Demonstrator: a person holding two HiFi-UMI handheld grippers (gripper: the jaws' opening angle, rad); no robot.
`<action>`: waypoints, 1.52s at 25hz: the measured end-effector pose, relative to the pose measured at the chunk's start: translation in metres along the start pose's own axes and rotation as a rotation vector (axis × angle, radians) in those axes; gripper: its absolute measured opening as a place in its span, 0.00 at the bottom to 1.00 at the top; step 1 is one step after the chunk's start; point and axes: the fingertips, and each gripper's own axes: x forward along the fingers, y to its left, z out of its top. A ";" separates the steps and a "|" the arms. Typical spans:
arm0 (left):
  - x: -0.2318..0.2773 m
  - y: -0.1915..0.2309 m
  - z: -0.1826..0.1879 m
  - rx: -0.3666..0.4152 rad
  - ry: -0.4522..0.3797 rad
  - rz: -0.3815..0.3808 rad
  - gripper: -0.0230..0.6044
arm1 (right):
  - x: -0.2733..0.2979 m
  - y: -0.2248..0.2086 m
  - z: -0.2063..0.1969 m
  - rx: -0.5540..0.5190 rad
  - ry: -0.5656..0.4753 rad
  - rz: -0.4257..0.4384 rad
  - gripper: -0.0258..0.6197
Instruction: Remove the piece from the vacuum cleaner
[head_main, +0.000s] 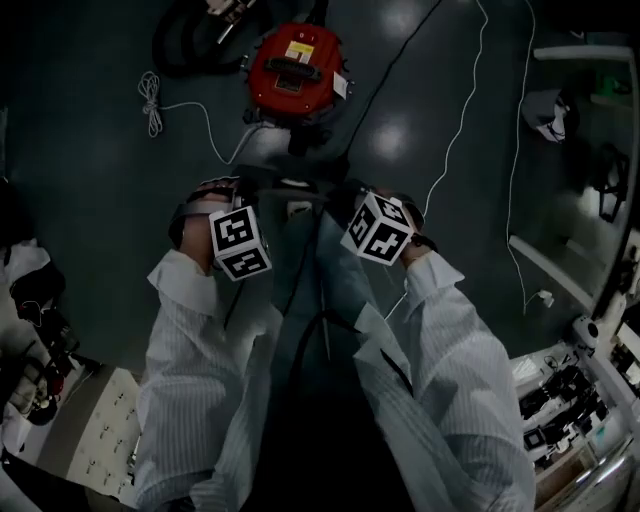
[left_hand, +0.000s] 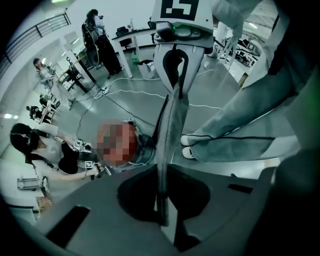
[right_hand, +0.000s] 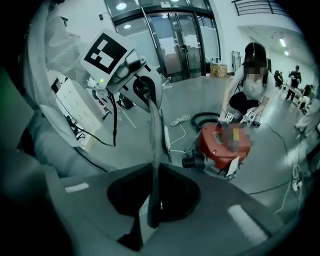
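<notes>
Right, held the left gripper (left_hand: 174, 102) with jaws pressed flat together, pinching nothing. Held the right gripper (right_hand: 154, 122) just the same, jaws closed on empty air. Aimed the two at each other, nose to nose in front of the body, marker cubes (head_main: 240, 243) turned up toward the head camera; could not tell whether the tips touched. Gripped both with arms in pale striped sleeves (head_main: 200, 350), above legs in jeans (head_main: 330, 270). Stood on a dark, glossy floor (head_main: 80, 120). Spotted the red vacuum cleaner (head_main: 296, 68) down on that floor straight ahead, well apart from both grippers, touched by neither. Saw a black hose (head_main: 180, 45) curled just beside it on the left, and a white cable (head_main: 205, 125) running from near its base to a bundle further left. Caught a second person (right_hand: 248, 85) crouched right behind the cleaner, hands low at its far side.
</notes>
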 end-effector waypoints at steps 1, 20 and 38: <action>-0.030 0.010 0.008 -0.001 -0.009 0.007 0.06 | -0.028 0.001 0.016 -0.009 -0.014 -0.008 0.06; -0.377 0.071 0.122 -0.051 -0.138 0.244 0.06 | -0.367 0.062 0.164 -0.173 -0.184 -0.205 0.06; -0.388 0.048 0.122 -0.052 -0.141 0.226 0.06 | -0.373 0.084 0.159 -0.203 -0.163 -0.231 0.06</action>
